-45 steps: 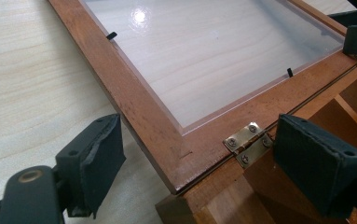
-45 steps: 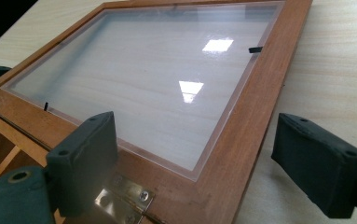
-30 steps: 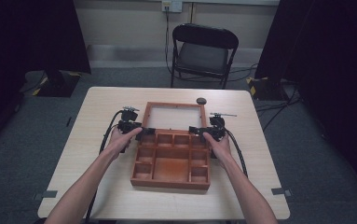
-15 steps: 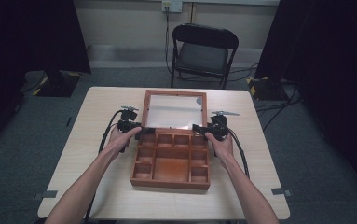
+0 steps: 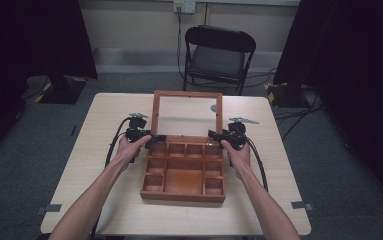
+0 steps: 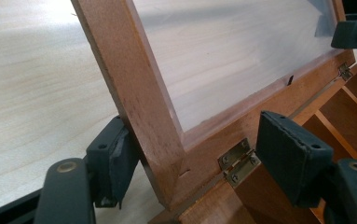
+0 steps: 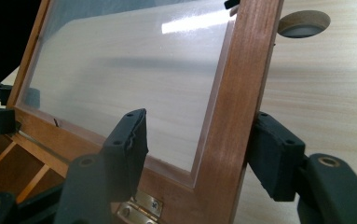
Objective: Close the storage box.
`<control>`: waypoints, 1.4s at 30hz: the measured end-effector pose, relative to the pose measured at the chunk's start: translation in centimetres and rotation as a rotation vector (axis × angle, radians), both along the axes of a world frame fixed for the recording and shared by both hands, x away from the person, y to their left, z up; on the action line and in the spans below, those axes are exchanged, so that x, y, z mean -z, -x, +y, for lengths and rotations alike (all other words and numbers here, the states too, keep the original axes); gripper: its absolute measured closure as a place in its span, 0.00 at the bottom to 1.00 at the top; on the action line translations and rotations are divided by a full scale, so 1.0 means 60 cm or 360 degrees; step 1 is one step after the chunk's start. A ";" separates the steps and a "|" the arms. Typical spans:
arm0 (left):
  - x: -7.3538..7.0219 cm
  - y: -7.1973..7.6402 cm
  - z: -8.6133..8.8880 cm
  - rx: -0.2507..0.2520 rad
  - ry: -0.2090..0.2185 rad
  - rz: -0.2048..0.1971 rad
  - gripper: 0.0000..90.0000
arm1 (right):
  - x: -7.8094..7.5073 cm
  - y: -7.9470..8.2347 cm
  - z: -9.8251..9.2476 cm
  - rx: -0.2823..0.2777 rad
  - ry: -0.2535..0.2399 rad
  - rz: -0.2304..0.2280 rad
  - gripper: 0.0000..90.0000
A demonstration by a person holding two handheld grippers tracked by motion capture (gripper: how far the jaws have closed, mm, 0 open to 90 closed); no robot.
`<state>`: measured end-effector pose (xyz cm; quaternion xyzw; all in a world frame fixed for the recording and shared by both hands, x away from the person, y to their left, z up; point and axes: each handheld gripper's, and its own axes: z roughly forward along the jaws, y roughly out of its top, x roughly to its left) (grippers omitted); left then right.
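At frame centre we straddle lid of wooden box with left gripper and right gripper; jaws just closing, neither clenched on frame yet.

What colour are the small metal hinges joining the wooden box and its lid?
Brass-gold hinges, clearest in the left gripper view.

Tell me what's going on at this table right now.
A person is working on a wooden box with a handheld claw in each hand. The glass-paned lid stands swung up at the back on its hinges, and the box's small compartments lie open. The left claw straddles the lid's left frame post near the hinge, and the right claw straddles the right post. Both sets of jaws have just been closing around the frame; one pad on each touches the wood, the other stands off.
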<state>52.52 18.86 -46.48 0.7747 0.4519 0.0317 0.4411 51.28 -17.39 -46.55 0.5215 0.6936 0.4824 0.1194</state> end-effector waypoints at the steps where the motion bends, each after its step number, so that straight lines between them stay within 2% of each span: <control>1: -0.002 0.001 0.001 -0.0004 0.0008 -0.0004 0.35 | -0.003 0.001 0.001 0.0000 -0.0014 -0.0008 0.46; 3: -0.003 0.001 0.002 -0.0012 0.0009 -0.0015 0.35 | -0.006 0.002 0.001 -0.0001 -0.0017 -0.0018 0.46; 5: -0.010 0.000 0.005 -0.0040 0.0052 -0.0020 0.36 | -0.009 0.003 0.003 -0.0008 -0.0019 -0.0030 0.46; 8: -0.013 -0.001 0.006 -0.0060 0.0057 -0.0048 0.36 | -0.015 0.005 0.002 -0.0010 -0.0028 -0.0049 0.47; 9: -0.018 -0.002 0.006 -0.0053 0.0028 -0.0067 0.39 | -0.021 0.007 0.003 -0.0010 -0.0038 -0.0058 0.47; 13: -0.025 0.002 0.008 -0.0044 0.0001 -0.0096 0.39 | -0.026 0.010 0.003 -0.0024 -0.0035 -0.0074 0.47; 21: -0.047 0.014 0.025 -0.0027 0.0075 -0.0166 0.41 | -0.039 0.016 0.009 -0.0060 -0.0018 -0.0095 0.47; 24: -0.058 0.020 0.026 -0.0016 0.0061 -0.0220 0.43 | -0.044 0.021 0.011 -0.0080 -0.0021 -0.0100 0.46; 27: -0.066 0.025 0.026 -0.0023 0.0074 -0.0256 0.44 | -0.048 0.024 0.009 -0.0087 -0.0028 -0.0102 0.46; 29: -0.069 0.027 0.027 -0.0024 0.0064 -0.0259 0.48 | -0.049 0.025 0.010 -0.0095 -0.0027 -0.0107 0.45; 32: -0.076 0.030 0.034 -0.0022 0.0091 -0.0283 0.54 | -0.053 0.029 0.012 -0.0113 -0.0027 -0.0101 0.41; 38: -0.080 0.033 0.037 -0.0004 0.0075 -0.0297 0.55 | -0.056 0.029 0.014 -0.0121 -0.0013 -0.0091 0.41; 42: -0.084 0.035 0.043 0.0009 0.0096 -0.0288 0.57 | -0.058 0.028 0.015 -0.0145 0.0002 -0.0072 0.39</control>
